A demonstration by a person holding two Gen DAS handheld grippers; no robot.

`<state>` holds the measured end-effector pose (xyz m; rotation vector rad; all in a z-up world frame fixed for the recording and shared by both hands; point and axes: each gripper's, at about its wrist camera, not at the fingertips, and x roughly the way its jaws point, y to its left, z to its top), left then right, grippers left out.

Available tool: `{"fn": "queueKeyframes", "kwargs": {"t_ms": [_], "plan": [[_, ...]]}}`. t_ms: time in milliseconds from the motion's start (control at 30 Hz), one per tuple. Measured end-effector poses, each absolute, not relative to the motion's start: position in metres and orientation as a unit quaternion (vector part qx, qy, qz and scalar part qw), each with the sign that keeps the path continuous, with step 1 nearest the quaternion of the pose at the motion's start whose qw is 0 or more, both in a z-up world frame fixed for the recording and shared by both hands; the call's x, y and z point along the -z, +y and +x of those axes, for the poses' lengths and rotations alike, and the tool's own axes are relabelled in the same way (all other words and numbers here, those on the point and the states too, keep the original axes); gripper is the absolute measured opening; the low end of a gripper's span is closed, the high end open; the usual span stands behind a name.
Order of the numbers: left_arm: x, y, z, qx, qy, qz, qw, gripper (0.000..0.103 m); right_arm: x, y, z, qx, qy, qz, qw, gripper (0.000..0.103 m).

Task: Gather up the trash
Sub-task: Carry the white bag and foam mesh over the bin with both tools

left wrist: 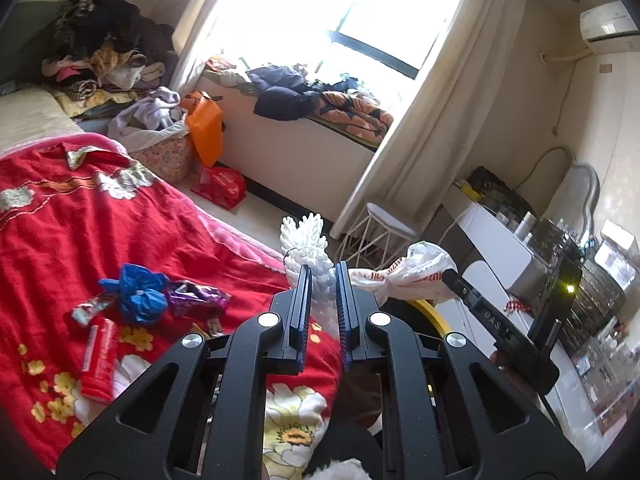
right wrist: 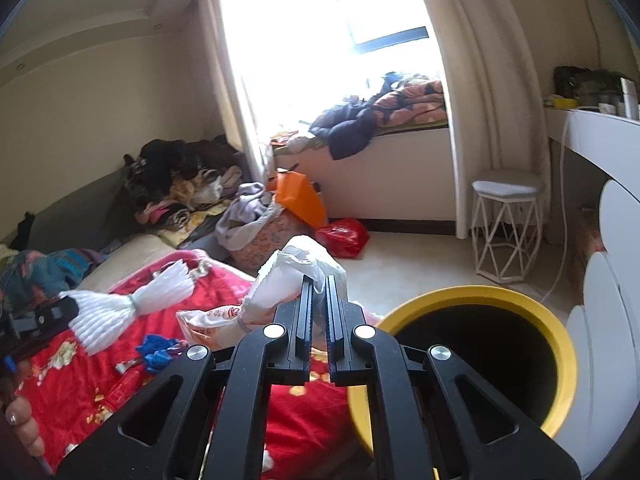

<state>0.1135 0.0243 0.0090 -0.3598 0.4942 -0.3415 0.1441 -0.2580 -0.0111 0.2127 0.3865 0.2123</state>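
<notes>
Left wrist view shows the left gripper (left wrist: 323, 280) nearest, its black jaws closed narrow on a white foam net sleeve (left wrist: 306, 246), soft and ribbed, which stands up past the tips. Just right of it, the right gripper (left wrist: 454, 276) comes in from the right and pinches a thin white plastic bag (left wrist: 416, 266) with red printed letters that I cannot read; on its black body the letters "DAS" are visible. Below the bag, a small part of the yellow bin rim (left wrist: 430, 310) shows.

On the left lies the red flowered blanket (left wrist: 60, 220), with a crumpled blue plastic piece (left wrist: 140, 292), a shiny purple wrapper (left wrist: 196, 294) and a red tube (left wrist: 100, 360) on it.

Right wrist view shows the round yellow bin (right wrist: 560, 344), dark inside, just right of the bag. Farther stand a white wire stool (right wrist: 506, 228) and an orange bag (right wrist: 300, 198).
</notes>
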Motion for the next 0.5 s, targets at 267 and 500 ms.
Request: {"fn": "queueKeyframes", "kwargs": {"t_ms": [267,500], "plan": [[-0.003,0.002,0.116,0.189,0.254,-0.164,0.934,0.008,0.019,-0.287,0.143,-0.056,0.19,0.12,0.973,0.006],[0.0,-0.014,0.118,0.201,0.263,-0.156,0.931,0.008,0.026,-0.317,0.146,-0.011,0.191,0.136,0.972,0.006]]}}
